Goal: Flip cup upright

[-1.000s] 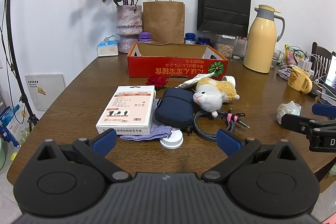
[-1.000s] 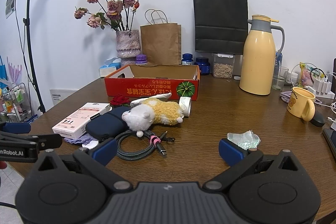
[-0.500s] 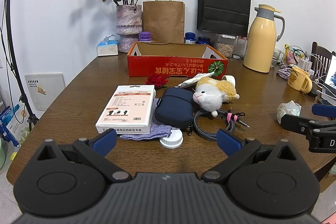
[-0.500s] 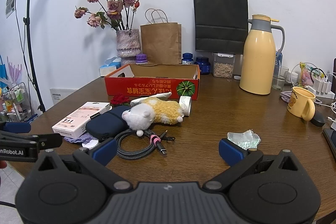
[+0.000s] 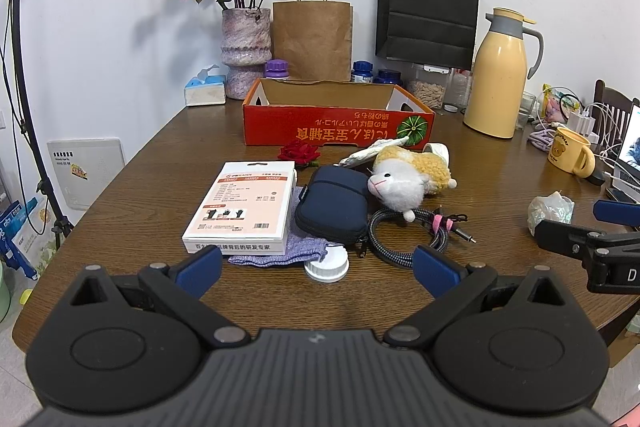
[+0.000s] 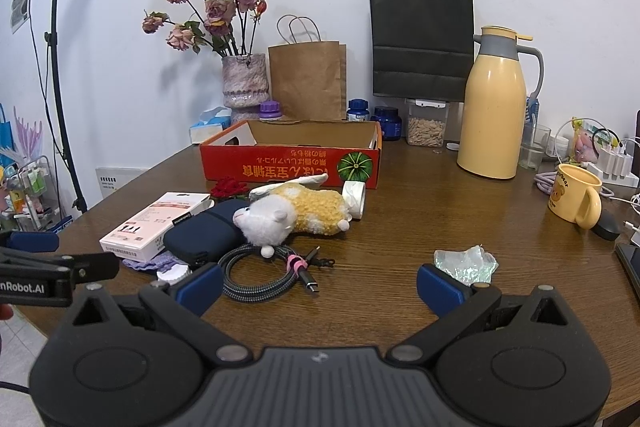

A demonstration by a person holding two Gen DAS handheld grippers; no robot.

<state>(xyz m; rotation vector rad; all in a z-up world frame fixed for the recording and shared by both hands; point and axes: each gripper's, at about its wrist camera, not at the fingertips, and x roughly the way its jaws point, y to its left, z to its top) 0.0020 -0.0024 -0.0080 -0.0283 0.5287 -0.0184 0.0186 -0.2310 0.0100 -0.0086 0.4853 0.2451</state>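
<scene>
A small white cup [image 6: 354, 199] lies on its side on the brown table [image 6: 420, 227], its mouth facing right, between the plush sheep [image 6: 296, 213] and the red cardboard box [image 6: 292, 163]. In the left wrist view the cup [image 5: 438, 150] peeks out behind the sheep [image 5: 404, 179]. My left gripper [image 5: 318, 267] is open near the table's front edge, far short of the cup. My right gripper [image 6: 319, 286] is open too, low over the front of the table with nothing between its fingers. A yellow mug [image 6: 576, 199] stands upright at the far right.
Between the grippers and the cup lie a coiled cable [image 6: 268, 271], a navy pouch [image 5: 334, 205], a white product box [image 5: 244, 207] and a white lid [image 5: 326, 267]. Crumpled plastic [image 6: 466, 263] lies right of centre. A yellow thermos [image 6: 494, 107], vase and paper bags stand at the back.
</scene>
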